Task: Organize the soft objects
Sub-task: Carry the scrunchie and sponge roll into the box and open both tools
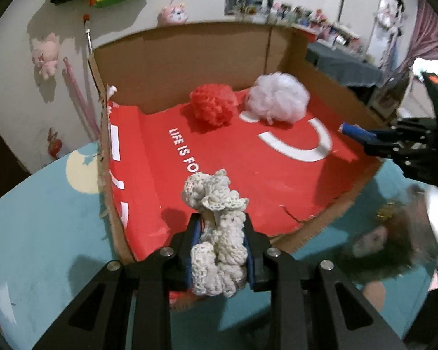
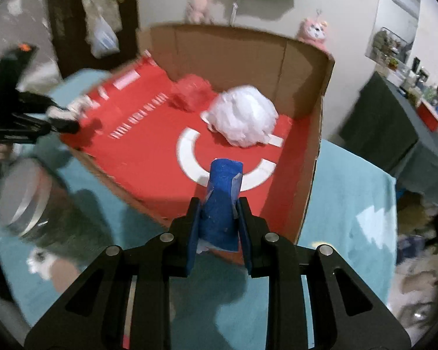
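Observation:
My left gripper (image 1: 219, 221) is shut on a cream knitted soft piece (image 1: 216, 233), held above the near edge of a cardboard box (image 1: 189, 55) lined with red printed paper. A red mesh puff (image 1: 213, 106) and a white mesh puff (image 1: 277, 99) lie at the back of the box. My right gripper (image 2: 219, 204) is shut on a blue sponge (image 2: 222, 204), over the box's near right corner. In the left wrist view the right gripper (image 1: 365, 137) with the blue sponge (image 1: 354, 131) reaches in from the right. In the right wrist view the left gripper (image 2: 70, 116) shows blurred at the left.
The box sits on a teal cloth-covered table (image 1: 43, 233). A shiny metal bowl (image 1: 435, 218) and a dark fuzzy object (image 1: 388, 248) lie to the box's right. Plush toys (image 1: 45, 55) hang on the wall behind. A dark-covered table (image 2: 388, 122) stands at far right.

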A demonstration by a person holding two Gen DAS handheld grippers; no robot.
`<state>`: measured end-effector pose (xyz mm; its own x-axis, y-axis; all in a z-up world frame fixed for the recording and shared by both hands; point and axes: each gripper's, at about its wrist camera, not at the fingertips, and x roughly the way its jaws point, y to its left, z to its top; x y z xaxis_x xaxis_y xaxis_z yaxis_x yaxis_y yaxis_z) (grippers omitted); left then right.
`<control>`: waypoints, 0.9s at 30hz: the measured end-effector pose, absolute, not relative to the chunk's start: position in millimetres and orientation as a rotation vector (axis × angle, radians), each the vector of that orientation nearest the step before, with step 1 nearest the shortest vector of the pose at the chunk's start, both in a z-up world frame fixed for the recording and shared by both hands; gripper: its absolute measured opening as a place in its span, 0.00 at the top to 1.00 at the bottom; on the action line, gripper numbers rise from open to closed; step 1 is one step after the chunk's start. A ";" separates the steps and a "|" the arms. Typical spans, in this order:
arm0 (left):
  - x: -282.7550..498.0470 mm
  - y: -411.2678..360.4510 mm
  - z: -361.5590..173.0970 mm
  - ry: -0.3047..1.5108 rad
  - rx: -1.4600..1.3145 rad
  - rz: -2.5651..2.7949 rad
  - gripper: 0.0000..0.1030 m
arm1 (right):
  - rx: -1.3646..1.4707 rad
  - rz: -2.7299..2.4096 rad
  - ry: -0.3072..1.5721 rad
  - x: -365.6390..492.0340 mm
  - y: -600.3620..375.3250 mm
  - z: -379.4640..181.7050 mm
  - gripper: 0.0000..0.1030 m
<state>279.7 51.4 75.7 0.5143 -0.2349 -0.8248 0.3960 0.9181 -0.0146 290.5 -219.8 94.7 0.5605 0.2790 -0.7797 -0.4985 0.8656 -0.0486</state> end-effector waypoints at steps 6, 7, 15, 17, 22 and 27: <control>303.4 44.7 56.4 1.030 0.199 -0.316 0.72 | -0.365 0.362 0.988 321.7 -197.6 70.4 0.77; 305.7 43.1 54.4 1.036 0.204 -0.310 0.71 | -0.383 0.344 0.993 323.8 -196.3 67.4 0.77; 316.9 37.9 44.4 1.043 0.253 -0.266 0.71 | -0.430 0.311 1.030 338.8 -189.5 56.9 0.77; 317.2 37.7 44.4 1.041 0.259 -0.264 0.71 | -0.453 0.301 1.034 339.8 -188.4 53.3 0.77; 321.5 34.0 43.6 1.050 0.284 -0.253 0.67 | -0.478 0.298 1.035 337.9 -184.7 50.7 0.77; 323.2 27.7 43.8 1.057 0.305 -0.252 0.64 | -0.481 0.299 1.044 338.2 -183.0 51.3 0.77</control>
